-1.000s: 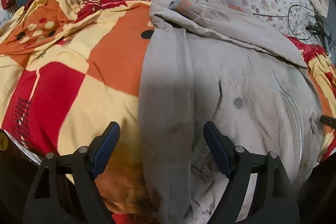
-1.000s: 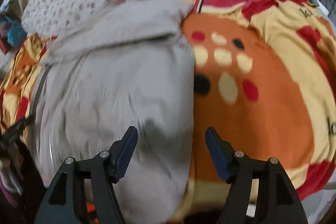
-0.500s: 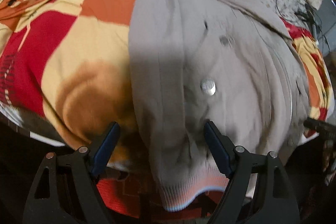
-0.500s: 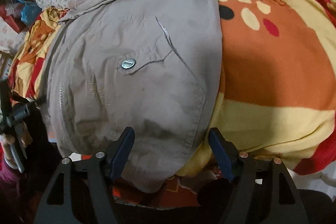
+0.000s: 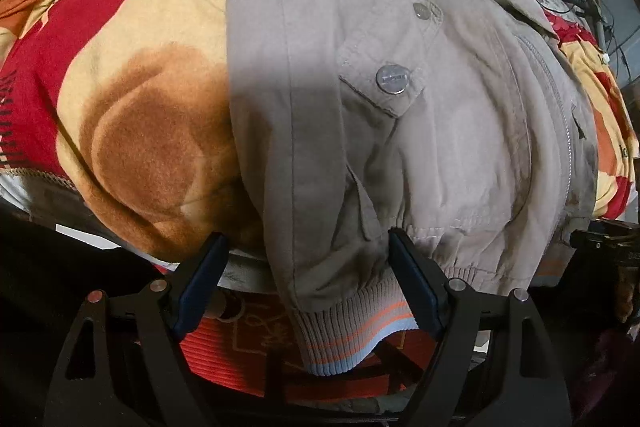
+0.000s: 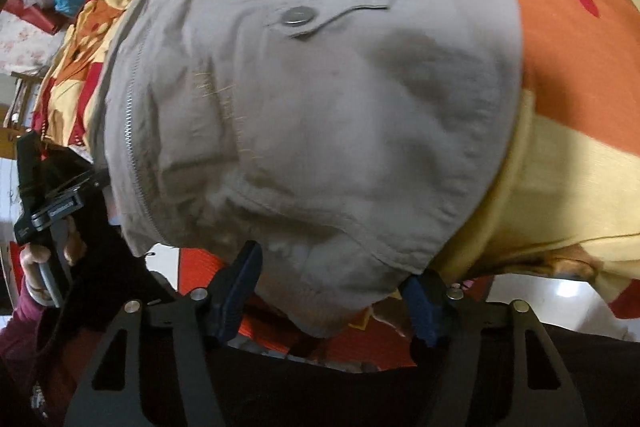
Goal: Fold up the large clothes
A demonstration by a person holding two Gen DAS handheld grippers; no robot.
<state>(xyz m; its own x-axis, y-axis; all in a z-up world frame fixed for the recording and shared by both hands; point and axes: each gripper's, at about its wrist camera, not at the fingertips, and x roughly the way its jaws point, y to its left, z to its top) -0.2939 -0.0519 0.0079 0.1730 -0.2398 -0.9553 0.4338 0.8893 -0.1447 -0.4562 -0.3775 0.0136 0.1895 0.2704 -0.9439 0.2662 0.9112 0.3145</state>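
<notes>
Left gripper [image 5: 308, 279] stands released astride the beige jacket's [image 5: 400, 131] ribbed hem [image 5: 344, 343]; right gripper [image 6: 334, 297] is closing around the hem corner, pads not pressing.

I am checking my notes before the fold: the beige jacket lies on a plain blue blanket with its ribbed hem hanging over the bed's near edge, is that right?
Not quite: the blanket is patterned red, orange and yellow, not plain blue, as the left wrist view shows. The beige jacket does lie on it, ribbed hem over the near edge.
</notes>
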